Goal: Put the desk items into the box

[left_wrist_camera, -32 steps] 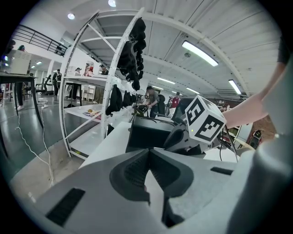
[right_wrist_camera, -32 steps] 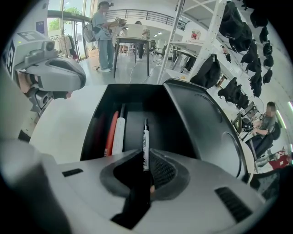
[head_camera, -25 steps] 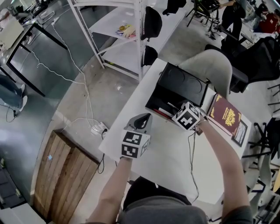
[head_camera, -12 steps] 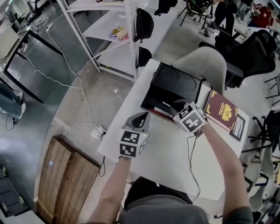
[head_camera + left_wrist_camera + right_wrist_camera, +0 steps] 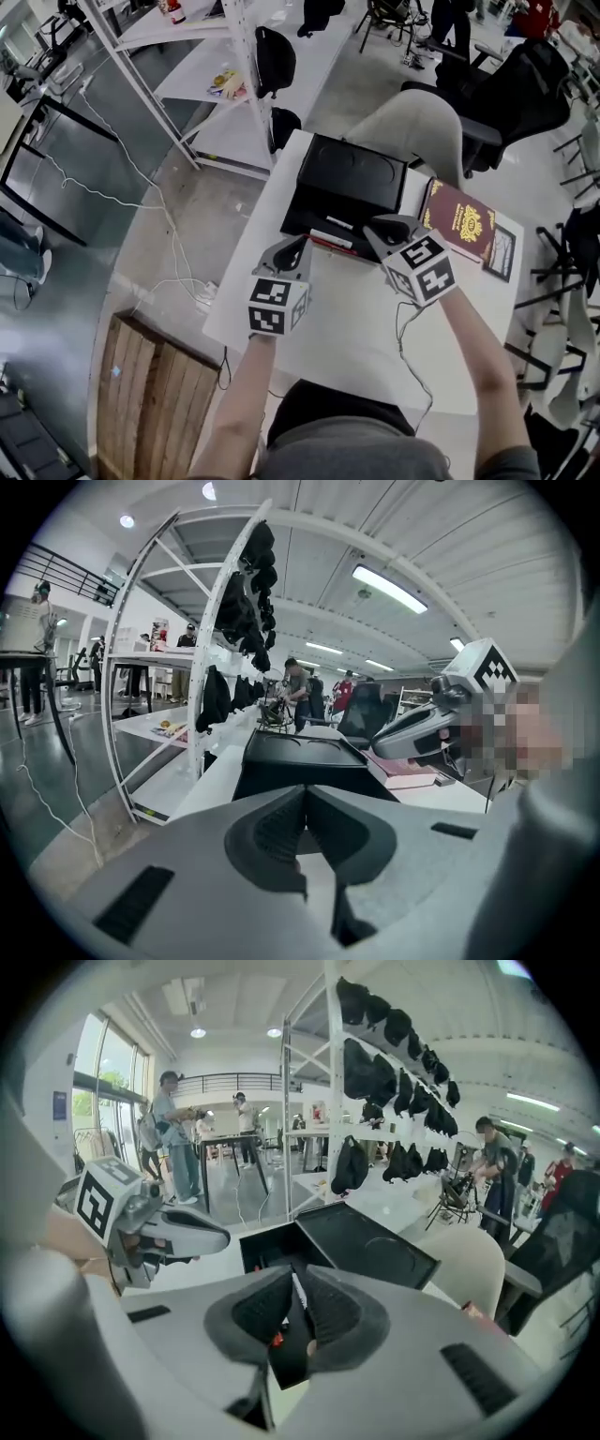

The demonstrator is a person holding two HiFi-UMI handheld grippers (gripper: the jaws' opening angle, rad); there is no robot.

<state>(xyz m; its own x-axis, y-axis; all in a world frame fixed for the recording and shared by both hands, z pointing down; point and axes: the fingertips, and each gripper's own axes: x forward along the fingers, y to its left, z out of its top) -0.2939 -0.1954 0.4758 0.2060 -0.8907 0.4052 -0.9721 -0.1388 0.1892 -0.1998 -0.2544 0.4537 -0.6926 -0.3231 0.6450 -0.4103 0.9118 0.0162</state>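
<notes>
Right claw (image 5: 381, 228): narrow gap, jaws just been closing, nothing held, at near right corner of box (image 5: 352, 176). Maroon book (image 5: 457, 223) flat on tabletop (image 5: 347, 319) by far right corner, just right of box, long axis seemingly along far edge. Right claw nearer; left claw (image 5: 292, 248) closed, empty.

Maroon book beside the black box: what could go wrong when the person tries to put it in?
The maroon book lies flat on the white table, so the jaws may just push it instead of gripping it. It could then shove the small dark frame beside it toward the table's edge. The open lid of the black box sits close beside the book, and a gripper swinging in could knock it.
</notes>
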